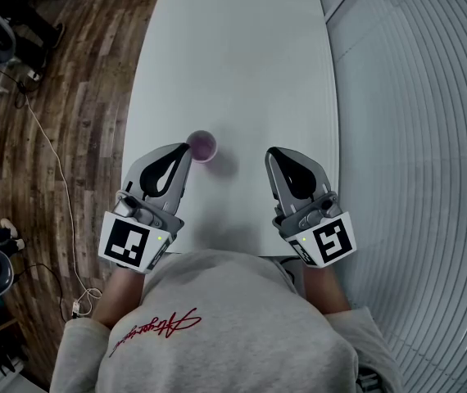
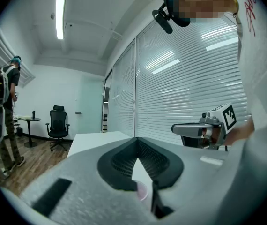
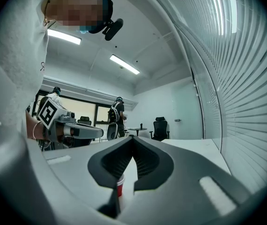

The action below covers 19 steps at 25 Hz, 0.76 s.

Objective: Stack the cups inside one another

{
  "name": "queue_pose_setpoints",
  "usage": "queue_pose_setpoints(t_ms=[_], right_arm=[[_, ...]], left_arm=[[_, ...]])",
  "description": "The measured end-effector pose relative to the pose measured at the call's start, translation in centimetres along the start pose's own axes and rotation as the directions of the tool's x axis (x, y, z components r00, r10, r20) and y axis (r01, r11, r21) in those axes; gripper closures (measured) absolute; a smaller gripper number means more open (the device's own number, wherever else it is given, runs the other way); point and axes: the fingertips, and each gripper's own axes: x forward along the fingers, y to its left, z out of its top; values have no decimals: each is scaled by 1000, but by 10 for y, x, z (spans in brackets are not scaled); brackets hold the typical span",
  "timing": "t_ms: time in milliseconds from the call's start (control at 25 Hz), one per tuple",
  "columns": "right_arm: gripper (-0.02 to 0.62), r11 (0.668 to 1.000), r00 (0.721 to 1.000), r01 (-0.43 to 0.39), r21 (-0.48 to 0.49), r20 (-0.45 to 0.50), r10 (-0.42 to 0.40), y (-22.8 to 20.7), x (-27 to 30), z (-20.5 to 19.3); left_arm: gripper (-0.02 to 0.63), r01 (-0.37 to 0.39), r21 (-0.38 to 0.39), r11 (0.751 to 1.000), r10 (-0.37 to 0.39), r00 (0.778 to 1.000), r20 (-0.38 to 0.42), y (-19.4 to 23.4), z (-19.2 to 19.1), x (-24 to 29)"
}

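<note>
both tongs are shut with nothing in them. the left tongs [image 1: 185, 149] have their jaws brought together at the tips, and the right tongs [image 1: 272, 152] are pinched closed the same way. both are held level over the near end of the white table [image 1: 233, 56], low in the head view.

only one cup [image 1: 201, 146] can be made out, standing upright near the middle of the head view, just beside the tip of the left tongs and a bit to its right, well apart from the right tongs. it's seen as pinkish-purple from above and red through the right tongs' own view. whether other cups are already nested in it can't be told.

it's probably a thin plastic party cup: very light, walls that give when squeezed, easily knocked over or slid on that smooth top. it'd best be taken at the rim, one jaw inside and one outside, with only a gentle pinch so it isn't crushed.
</note>
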Motion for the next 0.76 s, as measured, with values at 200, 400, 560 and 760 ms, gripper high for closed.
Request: queue_pose_setpoints(t_ms=[200, 400, 560, 760], right_arm=[[600, 1000, 1000, 7, 5, -4, -7, -1, 0, -1], [600, 1000, 1000, 10, 13, -6, -10, -3, 0, -1], [600, 1000, 1000, 9, 14, -7, -9, -2, 0, -1], [600, 1000, 1000, 10, 17, -9, -10, -2, 1, -1]], left_arm=[[612, -7, -16, 1000, 7, 999, 40, -1, 9, 2], [612, -2, 0, 1000, 2, 1000, 3, -1, 0, 0], [612, -5, -2, 1000, 5, 1000, -1, -1, -1, -1], [612, -11, -11, 1000, 11, 999, 39, 0, 8, 2]])
